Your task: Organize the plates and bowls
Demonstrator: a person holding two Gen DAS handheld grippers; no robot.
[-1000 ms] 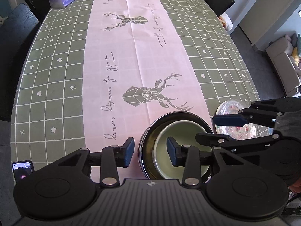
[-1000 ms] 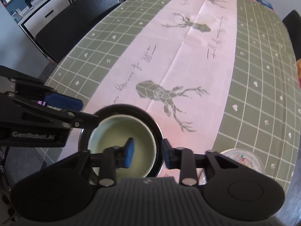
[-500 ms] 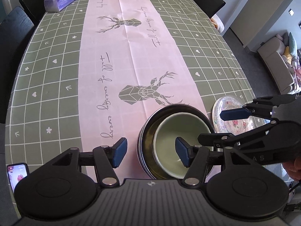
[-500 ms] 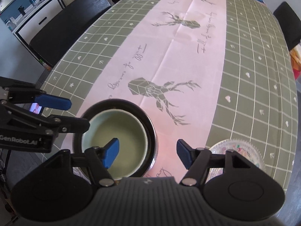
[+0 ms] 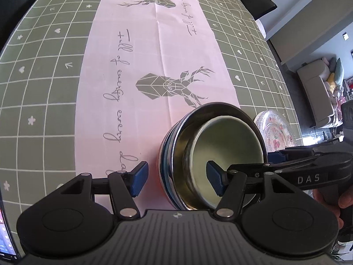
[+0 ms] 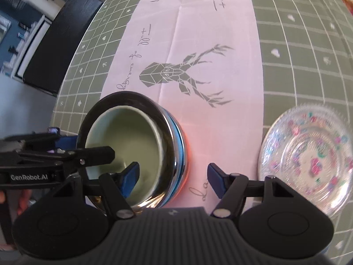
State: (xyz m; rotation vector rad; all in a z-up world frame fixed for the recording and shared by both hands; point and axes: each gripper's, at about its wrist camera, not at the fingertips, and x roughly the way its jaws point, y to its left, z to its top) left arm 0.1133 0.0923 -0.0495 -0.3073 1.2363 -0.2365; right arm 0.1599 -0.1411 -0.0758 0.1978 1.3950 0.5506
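On the pink strip of the tablecloth (image 5: 154, 50), near the table's close edge, sits a steel bowl (image 5: 176, 154) with a pale green bowl (image 5: 229, 145) nested inside it.

Left wrist view: left gripper (image 5: 175, 178) has its jaws spread wide, having just been opening; the steel bowl's left wall lies between them, one blue pad out over the cloth, the other down inside the green bowl. No pad seen pressing; nothing gripped. Right gripper (image 5: 275, 154) comes in from the right edge, its arms crossing the bowls' far rim and covering part of it. A phone screen (image 5: 6, 240) shows at the bottom left corner. A sofa (image 5: 317, 97) stands in the room beyond.

Right wrist view: right gripper (image 6: 173, 180) likewise wide apart, jaws just been opening, straddling the steel bowl's right wall; left pad inside the green bowl, right pad over the cloth. Nothing held. Left gripper (image 6: 66, 145) reaches in from the left, hiding the bowls' left rim. Only this view shows the glass plate (image 6: 308, 161) whole: clear, flower-patterned, lying flat on the green checked part, well right of the bowls. A dark chair (image 6: 57, 44) stands at the table's left side.
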